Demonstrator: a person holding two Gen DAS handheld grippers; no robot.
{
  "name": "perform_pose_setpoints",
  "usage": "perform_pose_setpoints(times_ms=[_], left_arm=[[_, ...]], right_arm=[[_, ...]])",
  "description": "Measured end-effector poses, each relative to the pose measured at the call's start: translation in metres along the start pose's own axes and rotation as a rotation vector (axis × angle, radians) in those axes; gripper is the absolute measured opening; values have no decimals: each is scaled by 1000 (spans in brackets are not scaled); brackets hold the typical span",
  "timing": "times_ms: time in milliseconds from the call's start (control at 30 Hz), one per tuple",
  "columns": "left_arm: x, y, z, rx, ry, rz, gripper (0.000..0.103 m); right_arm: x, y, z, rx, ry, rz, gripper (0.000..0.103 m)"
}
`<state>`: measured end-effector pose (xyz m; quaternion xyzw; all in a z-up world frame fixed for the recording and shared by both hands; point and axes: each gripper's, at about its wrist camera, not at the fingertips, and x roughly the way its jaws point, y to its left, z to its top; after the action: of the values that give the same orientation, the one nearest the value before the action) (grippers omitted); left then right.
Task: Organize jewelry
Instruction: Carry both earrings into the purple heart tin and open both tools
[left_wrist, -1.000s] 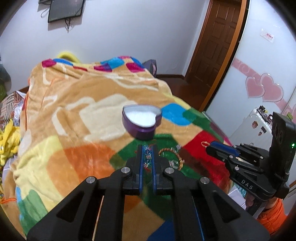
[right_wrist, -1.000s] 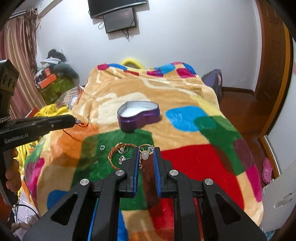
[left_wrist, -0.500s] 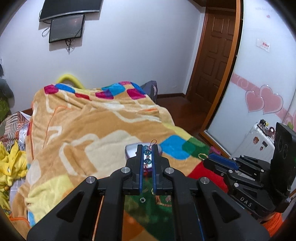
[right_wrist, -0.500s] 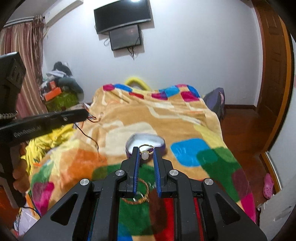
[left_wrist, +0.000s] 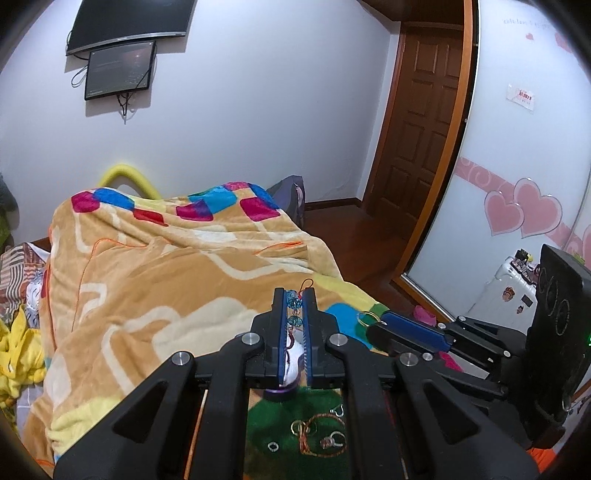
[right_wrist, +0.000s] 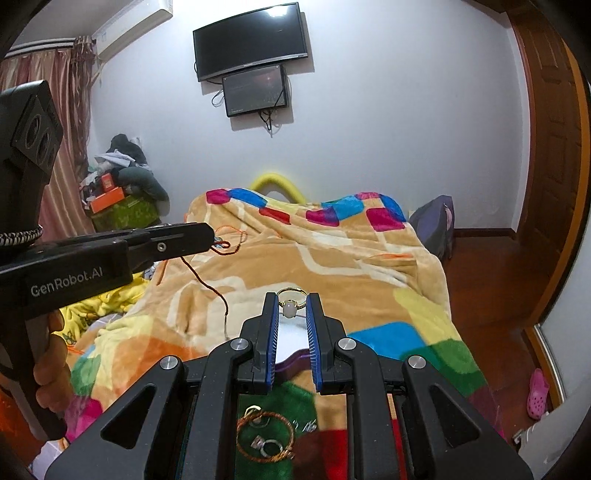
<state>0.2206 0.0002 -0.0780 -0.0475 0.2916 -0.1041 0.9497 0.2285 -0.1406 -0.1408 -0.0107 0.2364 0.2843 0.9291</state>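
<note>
Jewelry is lying partly on the bed (right_wrist: 369, 266), partly in the tools. A patchwork blanket (left_wrist: 155, 295) is covering the bed under a wall TV (right_wrist: 251, 44). The purple box (right_wrist: 291, 360) is sitting mostly hidden behind the fingers of both tools. A copper bangle (right_wrist: 266, 435) and small rings (right_wrist: 271, 446) are resting on the green patch in front of it. The left tool (left_wrist: 294, 301) is pinching a blue beaded string (left_wrist: 293, 299); the right tool (right_wrist: 291, 304) is pinching a gold ring (right_wrist: 290, 304). Compared with a second ago, both tools are sitting higher, the box now dropping below their tips.
</note>
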Motion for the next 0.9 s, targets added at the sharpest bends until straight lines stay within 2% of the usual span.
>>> perform_pose_setpoints(times_ms=[200, 533, 900], left_arm=[[28, 5, -3, -11, 42, -2, 6], [82, 18, -24, -22, 175, -2, 6], [116, 33, -42, -54, 287, 2, 6]], right_arm=[[18, -9, 1, 7, 22, -3, 13], [54, -25, -11, 37, 113, 30, 13], [78, -28, -12, 1, 184, 69, 14]])
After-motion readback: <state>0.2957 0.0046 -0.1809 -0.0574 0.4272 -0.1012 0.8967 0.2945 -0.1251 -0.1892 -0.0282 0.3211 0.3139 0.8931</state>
